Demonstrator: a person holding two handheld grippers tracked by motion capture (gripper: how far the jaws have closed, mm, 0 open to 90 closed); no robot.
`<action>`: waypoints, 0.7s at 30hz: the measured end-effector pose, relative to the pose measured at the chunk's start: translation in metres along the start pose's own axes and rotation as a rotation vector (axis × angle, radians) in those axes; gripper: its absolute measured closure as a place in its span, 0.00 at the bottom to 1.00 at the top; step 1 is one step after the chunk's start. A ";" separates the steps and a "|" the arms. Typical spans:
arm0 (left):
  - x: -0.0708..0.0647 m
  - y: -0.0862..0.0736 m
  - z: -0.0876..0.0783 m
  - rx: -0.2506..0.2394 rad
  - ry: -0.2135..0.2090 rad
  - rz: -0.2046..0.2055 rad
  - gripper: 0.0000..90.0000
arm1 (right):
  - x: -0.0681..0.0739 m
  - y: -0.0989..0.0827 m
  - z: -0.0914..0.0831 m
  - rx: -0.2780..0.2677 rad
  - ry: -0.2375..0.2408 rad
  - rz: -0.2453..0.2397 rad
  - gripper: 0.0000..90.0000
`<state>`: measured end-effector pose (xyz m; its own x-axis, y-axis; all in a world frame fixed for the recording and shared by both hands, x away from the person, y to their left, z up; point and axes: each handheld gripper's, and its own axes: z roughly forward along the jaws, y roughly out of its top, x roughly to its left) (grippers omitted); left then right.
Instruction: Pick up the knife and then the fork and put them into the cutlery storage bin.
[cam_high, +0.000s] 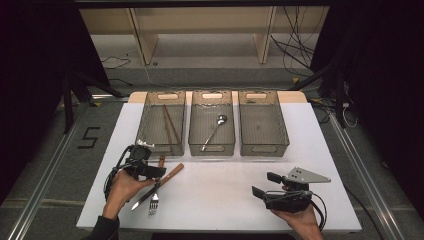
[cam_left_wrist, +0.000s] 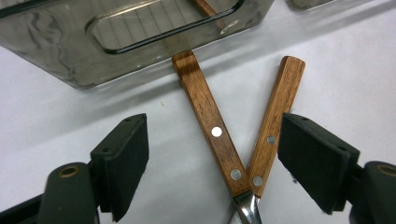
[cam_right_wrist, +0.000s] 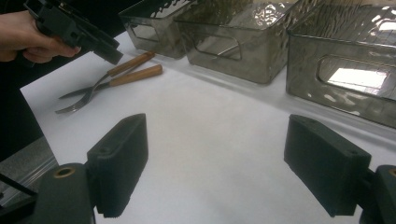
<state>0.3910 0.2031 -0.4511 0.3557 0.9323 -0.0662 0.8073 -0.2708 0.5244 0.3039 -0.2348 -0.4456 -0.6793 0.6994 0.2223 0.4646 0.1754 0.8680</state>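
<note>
White worktop (cam_high: 220, 195) carrying three smoky translucent bins in a row at its far side: left bin (cam_high: 161, 122) holding chopsticks (cam_high: 169, 125), middle bin (cam_high: 212, 121) holding a spoon (cam_high: 215, 131), right bin (cam_high: 262, 121). Near the left bin's front wall lie a wooden-handled fork (cam_left_wrist: 210, 133) and a wooden-handled knife (cam_left_wrist: 274, 123), crossed where handles meet metal. Left hand-held gripper (cam_high: 155, 172) hovers over them, jaws wide apart with both handles between, pads touching neither. Right hand-held gripper (cam_high: 264, 185) rests low over bare worktop, well apart from the cutlery, jaws wide and holding nothing.
</note>
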 end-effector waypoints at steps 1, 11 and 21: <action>0.001 0.000 0.000 0.002 0.000 0.001 0.28 | 0.000 0.000 0.000 -0.001 0.001 -0.001 0.25; 0.000 -0.003 0.003 0.031 -0.012 0.002 0.34 | 0.001 0.000 0.001 0.001 0.001 -0.010 0.25; -0.003 -0.005 0.006 0.046 -0.014 0.010 0.41 | 0.001 0.000 0.001 0.001 0.000 -0.009 0.25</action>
<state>0.3891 0.2002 -0.4587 0.3697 0.9262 -0.0733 0.8244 -0.2906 0.4856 0.3041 -0.2336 -0.4454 -0.6834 0.6976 0.2151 0.4596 0.1823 0.8692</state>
